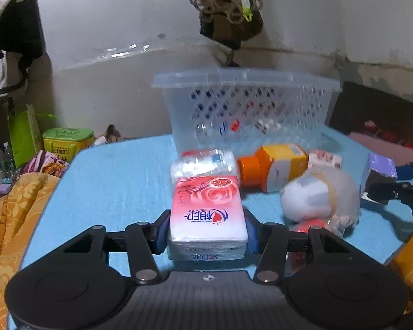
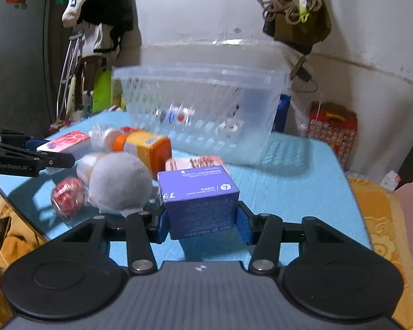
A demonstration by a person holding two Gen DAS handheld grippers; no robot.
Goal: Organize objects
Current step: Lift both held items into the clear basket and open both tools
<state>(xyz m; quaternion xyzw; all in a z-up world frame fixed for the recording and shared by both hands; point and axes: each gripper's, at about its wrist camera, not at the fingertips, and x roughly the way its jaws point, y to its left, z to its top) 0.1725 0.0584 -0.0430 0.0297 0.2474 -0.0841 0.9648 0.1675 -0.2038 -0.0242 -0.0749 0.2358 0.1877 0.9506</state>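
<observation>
Grippers both loaded; left gripper [image 1: 208, 229] pinches a pink rose-print tissue pack [image 1: 208, 211] between its blue pads [image 1: 159, 233], pack lying flat and pointing toward the basket; right gripper [image 2: 202, 224] pinches a purple carton [image 2: 199, 200] the same way, 1 pad on each side face, printed text upside down in the right wrist view.

Translucent plastic basket [image 1: 245, 104] sits at the far end of the blue table [image 1: 118, 176], tilted in the right wrist view; a few small items show through its lattice wall, too blurred to name.

Loose pile between grippers and basket: orange-capped bottle [image 1: 272, 166] on its side, cap toward the left; clear-wrapped tissue pack [image 1: 202, 162] just beyond the pink one, touching or nearly touching it, can't tell which; pink-and-white packet [image 1: 326, 158] behind the bottle; white plush toy [image 1: 319, 195] near the bottle, in a clear wrapper with a red ball [image 2: 68, 195] against it.

Left wrist view catches the right gripper with the purple carton at its right edge; right wrist view catches the left gripper with the pink pack at its left edge.

Off the table: yellow patterned cloth [image 1: 16, 206] at the left side, green lidded container [image 1: 67, 140] further back.
</observation>
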